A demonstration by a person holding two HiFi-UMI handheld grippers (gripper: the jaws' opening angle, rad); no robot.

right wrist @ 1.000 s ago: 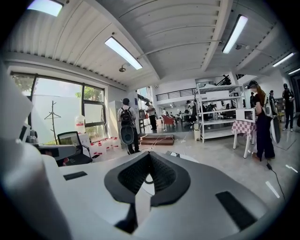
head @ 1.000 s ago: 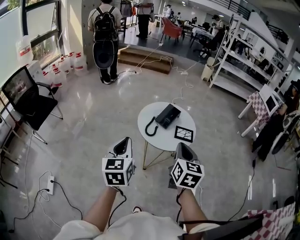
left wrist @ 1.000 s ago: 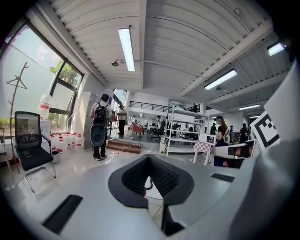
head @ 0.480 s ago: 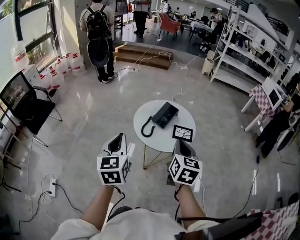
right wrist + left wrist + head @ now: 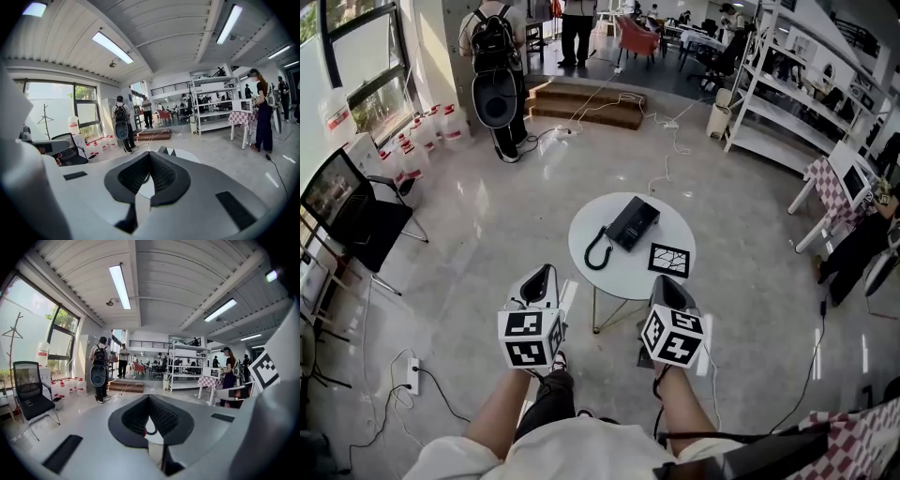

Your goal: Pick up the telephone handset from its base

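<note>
Head view: I find the telephone handset (image 5: 623, 223) seated on its base (image 5: 643, 221) on the round white table (image 5: 619, 277). Its coiled cord (image 5: 597, 251) lies alongside, near a marker card (image 5: 668, 260). Left gripper (image 5: 546, 272) and right gripper (image 5: 662, 283) hang short of the table, both with jaws closed on nothing.
</note>
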